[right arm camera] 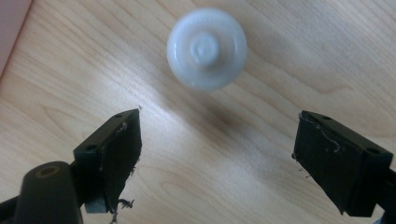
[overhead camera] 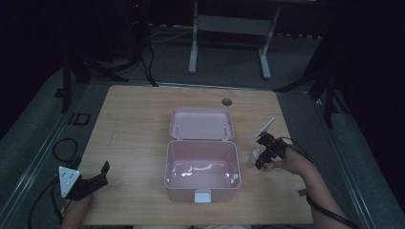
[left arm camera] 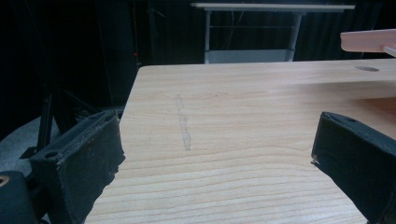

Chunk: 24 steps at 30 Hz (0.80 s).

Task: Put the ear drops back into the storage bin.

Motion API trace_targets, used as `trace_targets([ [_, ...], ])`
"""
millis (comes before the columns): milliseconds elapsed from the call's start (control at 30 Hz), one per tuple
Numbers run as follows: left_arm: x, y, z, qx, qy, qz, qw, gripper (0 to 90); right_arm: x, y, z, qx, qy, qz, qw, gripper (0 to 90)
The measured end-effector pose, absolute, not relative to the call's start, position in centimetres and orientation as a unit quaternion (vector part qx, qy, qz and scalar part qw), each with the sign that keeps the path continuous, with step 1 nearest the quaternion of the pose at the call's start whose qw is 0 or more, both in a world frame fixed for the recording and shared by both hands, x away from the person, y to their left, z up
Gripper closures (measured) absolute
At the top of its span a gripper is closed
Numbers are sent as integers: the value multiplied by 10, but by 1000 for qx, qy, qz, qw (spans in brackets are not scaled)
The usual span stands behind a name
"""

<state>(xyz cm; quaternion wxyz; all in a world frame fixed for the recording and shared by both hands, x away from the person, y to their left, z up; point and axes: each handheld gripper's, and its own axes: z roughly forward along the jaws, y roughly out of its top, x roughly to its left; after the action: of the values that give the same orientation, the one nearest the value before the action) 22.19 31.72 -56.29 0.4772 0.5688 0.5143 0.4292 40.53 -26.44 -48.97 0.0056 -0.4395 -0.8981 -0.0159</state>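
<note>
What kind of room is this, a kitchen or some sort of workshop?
Probably a lab or test room: a bare wooden table ringed by dark curtains, cables on the grey floor, and a second adjustable desk behind.

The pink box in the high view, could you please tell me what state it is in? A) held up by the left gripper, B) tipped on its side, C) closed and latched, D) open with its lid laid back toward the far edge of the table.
D: the pink box stands on the table with its lid swung back and flat behind it, the inside facing up.
</note>
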Motion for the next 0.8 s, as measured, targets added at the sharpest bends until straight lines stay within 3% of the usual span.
trace_targets([
  [433, 222, 317, -563, 569, 513, 428, 479, 20, 426, -249, -494, -440, -898, -14, 17, 170],
  [800, 222, 317, -563, 571, 513, 427, 478, 20, 433, -235, -502, -419, -908, 15, 24, 375],
])
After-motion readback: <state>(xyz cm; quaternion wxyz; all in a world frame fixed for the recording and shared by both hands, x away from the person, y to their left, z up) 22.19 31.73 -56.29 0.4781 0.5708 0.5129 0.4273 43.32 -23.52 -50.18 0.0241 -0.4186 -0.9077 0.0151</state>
